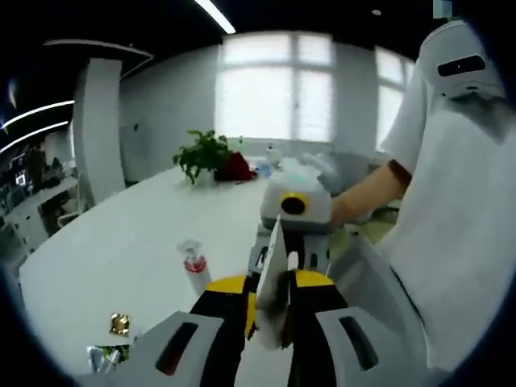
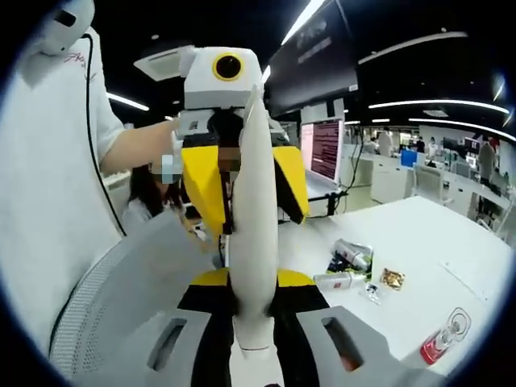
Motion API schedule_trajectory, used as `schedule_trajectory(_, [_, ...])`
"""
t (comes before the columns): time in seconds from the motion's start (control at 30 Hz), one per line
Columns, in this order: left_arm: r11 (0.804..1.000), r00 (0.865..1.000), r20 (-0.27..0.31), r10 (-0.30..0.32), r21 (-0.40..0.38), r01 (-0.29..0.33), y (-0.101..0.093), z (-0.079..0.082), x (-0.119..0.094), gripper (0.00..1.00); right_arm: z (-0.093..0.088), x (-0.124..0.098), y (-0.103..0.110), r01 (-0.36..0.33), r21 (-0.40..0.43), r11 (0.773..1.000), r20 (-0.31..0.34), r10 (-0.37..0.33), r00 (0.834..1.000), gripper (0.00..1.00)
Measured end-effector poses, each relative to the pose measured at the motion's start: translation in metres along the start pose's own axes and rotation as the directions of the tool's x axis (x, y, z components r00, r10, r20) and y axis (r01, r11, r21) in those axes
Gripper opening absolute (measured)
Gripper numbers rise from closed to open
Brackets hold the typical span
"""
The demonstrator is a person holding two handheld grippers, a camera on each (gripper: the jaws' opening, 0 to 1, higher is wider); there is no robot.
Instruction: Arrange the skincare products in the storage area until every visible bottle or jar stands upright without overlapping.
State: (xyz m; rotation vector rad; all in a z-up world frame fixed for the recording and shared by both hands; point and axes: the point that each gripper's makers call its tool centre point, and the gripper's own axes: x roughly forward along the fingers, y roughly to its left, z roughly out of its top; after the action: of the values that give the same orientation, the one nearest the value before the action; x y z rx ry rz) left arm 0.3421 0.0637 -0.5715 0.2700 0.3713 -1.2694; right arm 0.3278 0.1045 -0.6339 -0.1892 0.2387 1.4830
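Note:
A white skincare tube (image 2: 255, 242) is held in the air between both grippers, above the white table (image 1: 137, 242). My right gripper (image 2: 254, 282) is shut on its lower, capped end. My left gripper (image 2: 251, 201) faces it and is shut on the flat upper end. In the left gripper view the tube (image 1: 276, 266) shows edge-on between my left gripper's (image 1: 272, 284) yellow-tipped jaws, with the right gripper (image 1: 292, 254) just beyond. A small clear bottle with red liquid (image 1: 193, 270) stands upright on the table. Two silvery tubes (image 2: 352, 254) lie on their sides.
A gold sachet (image 1: 120, 324) lies near the table's front edge and shows again as the sachet (image 2: 393, 279) beside the lying tubes. A potted plant (image 1: 205, 153) stands far back. A person in a white shirt (image 1: 451, 226) and a grey mesh chair (image 2: 121, 298) are close by.

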Motion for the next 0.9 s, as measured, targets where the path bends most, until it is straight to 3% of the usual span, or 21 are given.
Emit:
schedule_trajectory(0.07, [1.000,0.999,-0.048,-0.008,0.026,0.009,-0.002,-0.008,0.001,0.23,0.000,0.000,0.001,-0.003,-0.003,1.000,-0.003,0.003,1.000,0.17])
schedule_trajectory(0.2, [0.999,0.998,-0.065,-0.022,0.045,0.025,-0.008,-0.009,0.006,0.20,-0.001,-0.001,0.000,-0.003,-0.006,1.000,-0.003,0.003,1.000,0.17])
schedule_trajectory(0.4, [0.998,0.990,-0.137,-0.015,0.051,0.022,-0.005,-0.018,0.012,0.20,-0.010,-0.001,-0.002,0.001,-0.015,1.000,-0.033,-0.001,0.999,0.17])
schedule_trajectory(0.67, [0.994,0.969,-0.246,-0.029,0.099,0.055,0.000,-0.040,0.024,0.17,-0.033,0.003,-0.012,0.013,-0.037,0.999,-0.103,-0.017,0.995,0.18])
schedule_trajectory(0.9, [0.991,0.948,-0.315,-0.049,0.106,0.087,0.008,-0.055,0.034,0.16,-0.050,0.009,-0.022,0.021,-0.013,1.000,-0.110,-0.022,0.994,0.19])
